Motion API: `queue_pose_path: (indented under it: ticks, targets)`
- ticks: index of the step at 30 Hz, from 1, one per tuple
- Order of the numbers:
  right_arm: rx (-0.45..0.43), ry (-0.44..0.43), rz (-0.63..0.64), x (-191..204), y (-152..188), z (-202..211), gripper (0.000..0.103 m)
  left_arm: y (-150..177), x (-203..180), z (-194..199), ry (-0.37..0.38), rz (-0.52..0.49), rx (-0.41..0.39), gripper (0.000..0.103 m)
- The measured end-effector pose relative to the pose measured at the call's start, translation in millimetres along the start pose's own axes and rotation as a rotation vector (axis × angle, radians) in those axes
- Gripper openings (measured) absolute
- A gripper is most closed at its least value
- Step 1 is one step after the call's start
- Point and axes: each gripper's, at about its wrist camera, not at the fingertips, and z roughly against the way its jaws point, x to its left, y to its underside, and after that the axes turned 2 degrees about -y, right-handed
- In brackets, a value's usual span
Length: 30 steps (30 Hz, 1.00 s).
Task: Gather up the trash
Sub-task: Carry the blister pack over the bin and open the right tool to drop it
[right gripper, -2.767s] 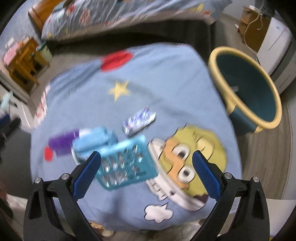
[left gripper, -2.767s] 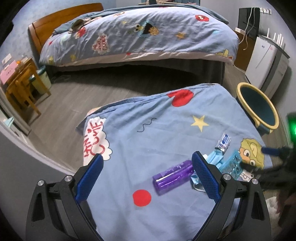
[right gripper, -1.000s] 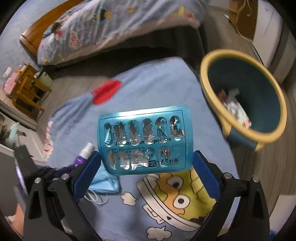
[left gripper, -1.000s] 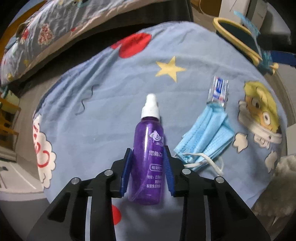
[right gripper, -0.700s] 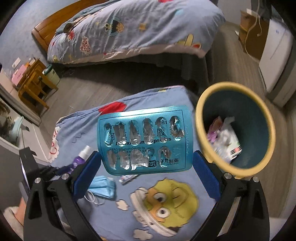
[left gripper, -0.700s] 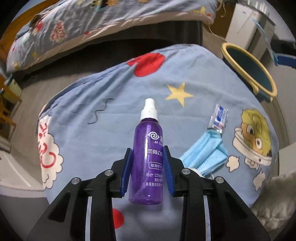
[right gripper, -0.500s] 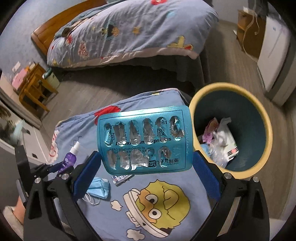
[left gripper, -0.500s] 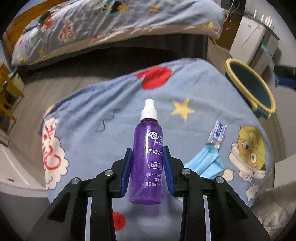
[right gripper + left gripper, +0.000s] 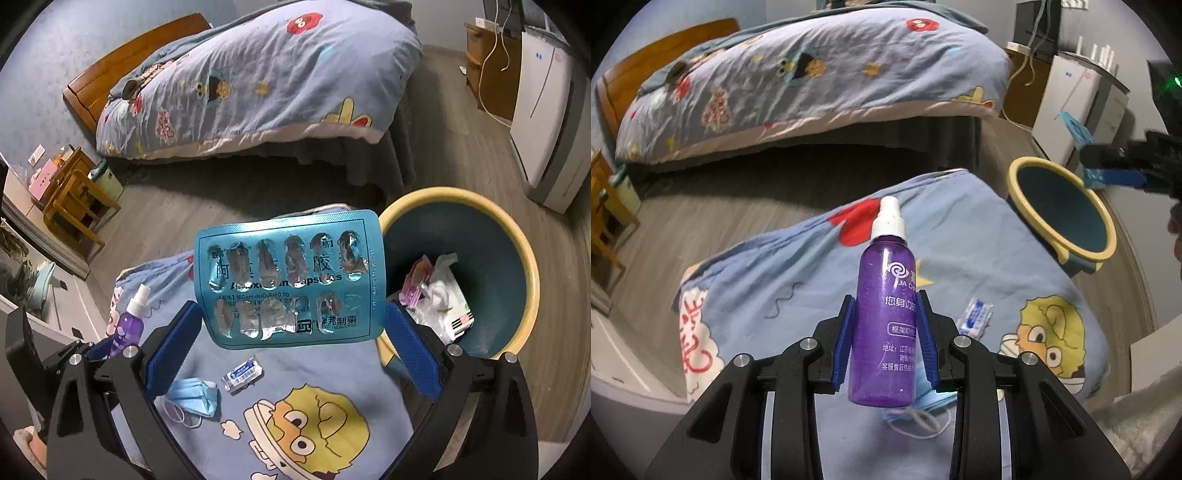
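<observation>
Left hand-held gripper [image 9: 886, 343] clamped mid-body on purple spray bottle [image 9: 884, 325]: rigid, slick. Right hand-held gripper [image 9: 291, 347] pinching blister pack [image 9: 291, 280] edgewise: light, flexible.

We are seeing a purple bottle [image 9: 884, 325] standing upright, a teal blister pack [image 9: 291, 280] facing us, a mask [image 9: 194, 397] lying flat.

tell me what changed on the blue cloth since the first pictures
The left hand-held gripper closed on the purple spray bottle and lifted it off the cloth. The right hand-held gripper took the blister pack and carried it up toward the bin. The face mask and small wrapper stayed put.
</observation>
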Motion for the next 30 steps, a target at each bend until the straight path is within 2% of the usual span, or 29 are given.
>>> queue_pose_path:
  ticks: [8, 15, 18, 24, 30]
  targets:
    - [-0.05, 0.022, 0.009, -21.0, -9.3, 17.8, 0.097, -28.2, -40.2, 0.3, 0.053, -0.046, -0.028, 0.034]
    - [-0.067, 0.036, -0.055, -60.9, -16.9, 26.4, 0.097, -54.6, -84.7, -7.4, 0.103, -0.101, -0.044, 0.034]
    - [-0.077, 0.073, -0.075, -82.6, -22.1, 28.8, 0.097, -61.7, -105.1, -12.4, 0.126, -0.137, -0.04, 0.034]
    - [-0.061, 0.15, -0.211, -145.4, -20.7, 21.6, 0.097, -72.9, -147.3, -17.8, 0.175, -0.211, -0.034, 0.034]
    - [-0.025, 0.18, -0.349, -194.3, -5.8, 13.0, 0.097, -78.7, -177.0, -24.7, 0.235, -0.217, -0.025, 0.034]
